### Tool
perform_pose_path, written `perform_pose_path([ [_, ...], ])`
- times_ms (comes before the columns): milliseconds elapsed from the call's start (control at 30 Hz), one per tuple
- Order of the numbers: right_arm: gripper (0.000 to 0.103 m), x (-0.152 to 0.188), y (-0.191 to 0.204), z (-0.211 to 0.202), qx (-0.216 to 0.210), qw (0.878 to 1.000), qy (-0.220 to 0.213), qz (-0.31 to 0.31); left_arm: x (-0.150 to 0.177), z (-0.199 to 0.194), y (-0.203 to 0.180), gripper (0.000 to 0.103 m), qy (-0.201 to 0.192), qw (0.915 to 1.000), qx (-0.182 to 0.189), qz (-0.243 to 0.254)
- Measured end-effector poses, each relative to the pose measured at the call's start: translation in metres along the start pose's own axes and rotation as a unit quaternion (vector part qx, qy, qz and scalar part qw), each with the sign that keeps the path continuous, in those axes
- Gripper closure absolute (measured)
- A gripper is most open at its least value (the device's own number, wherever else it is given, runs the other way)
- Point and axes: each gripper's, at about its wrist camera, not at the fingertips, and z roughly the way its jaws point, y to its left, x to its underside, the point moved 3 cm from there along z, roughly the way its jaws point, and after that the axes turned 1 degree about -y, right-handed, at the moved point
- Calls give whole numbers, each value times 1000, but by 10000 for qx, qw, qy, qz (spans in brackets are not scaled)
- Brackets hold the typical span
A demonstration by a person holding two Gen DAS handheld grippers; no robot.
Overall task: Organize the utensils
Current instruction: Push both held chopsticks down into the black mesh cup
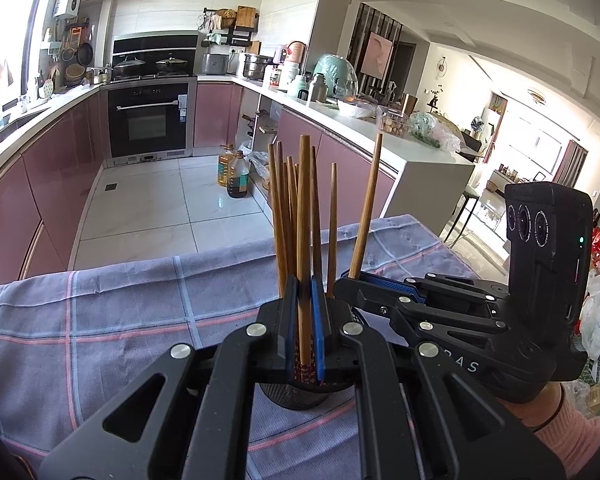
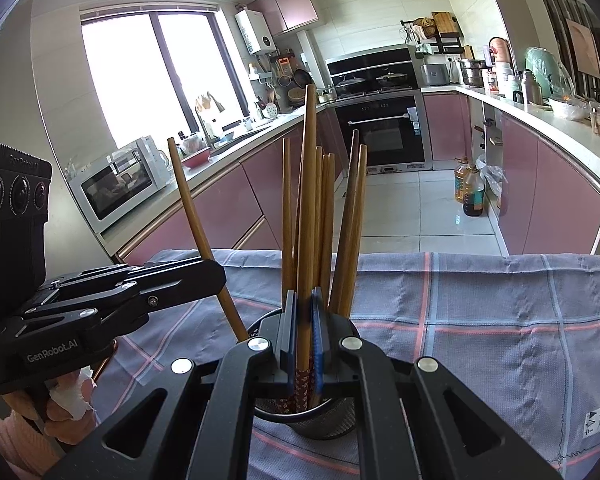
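- Brown wooden chopsticks [image 2: 324, 216], slender and tapered, stand bunched in a round metal mesh holder [image 2: 320, 420] on a blue checked cloth [image 2: 480, 340].
- The left gripper [image 1: 305, 320] pinches one chopstick [image 1: 304, 240]; the right gripper [image 2: 304, 320] clamps another [image 2: 306, 208], floral-patterned at its base.
- Only the right wrist view shows the holder's perforated wall and a white microwave [image 2: 120, 184].

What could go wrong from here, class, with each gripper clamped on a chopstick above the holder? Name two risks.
1. The left gripper and right gripper sit close together over the mesh holder; they might collide.
2. Each holds its chopstick low on the stick, amid the standing chopsticks; a sideways move could knock these or tip the holder on the cloth.
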Motion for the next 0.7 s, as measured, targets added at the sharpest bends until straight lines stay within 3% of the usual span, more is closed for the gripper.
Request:
perform_pose_path([
  [700, 97, -2, -6, 14, -77, 9998, 89, 153, -7, 25, 8, 95, 138, 9999, -47, -8],
])
